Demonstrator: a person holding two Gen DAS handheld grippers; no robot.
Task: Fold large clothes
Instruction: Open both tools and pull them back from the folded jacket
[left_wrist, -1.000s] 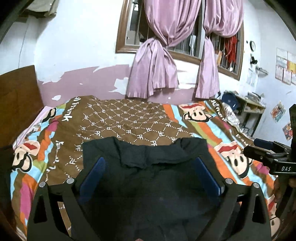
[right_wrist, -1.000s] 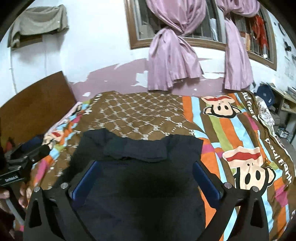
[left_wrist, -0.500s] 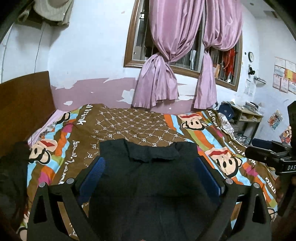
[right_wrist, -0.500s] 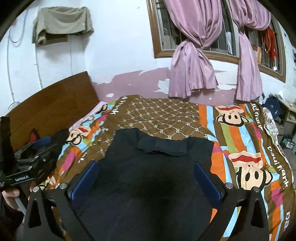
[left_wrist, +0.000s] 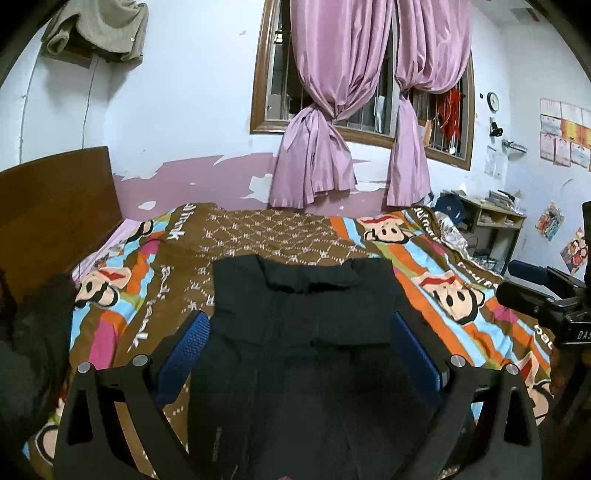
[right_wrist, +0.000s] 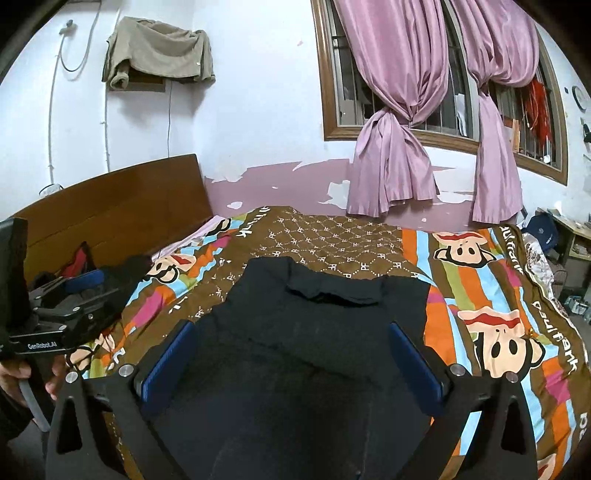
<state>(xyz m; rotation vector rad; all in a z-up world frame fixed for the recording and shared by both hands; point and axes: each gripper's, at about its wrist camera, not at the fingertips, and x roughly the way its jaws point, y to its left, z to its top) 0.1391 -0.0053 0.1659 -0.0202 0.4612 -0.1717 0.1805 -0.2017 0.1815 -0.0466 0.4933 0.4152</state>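
Both grippers have drawn back and risen: left gripper (left_wrist: 301, 354) and right gripper (right_wrist: 291, 363) hang spread wide, empty, over the black garment (right_wrist: 325, 332) lying flat on the bed (right_wrist: 491, 295). "GenRobot.AI" marks the left one.

One black garment (left_wrist: 303, 332) spread on one bed with one monkey-print bedspread (left_wrist: 461, 295), two grippers, left (left_wrist: 301, 354) and right (right_wrist: 291, 365), two knotted purple curtains (left_wrist: 317, 158), one barred window (right_wrist: 436, 122), one wooden headboard (right_wrist: 110, 221), one wall clock (left_wrist: 492, 100)
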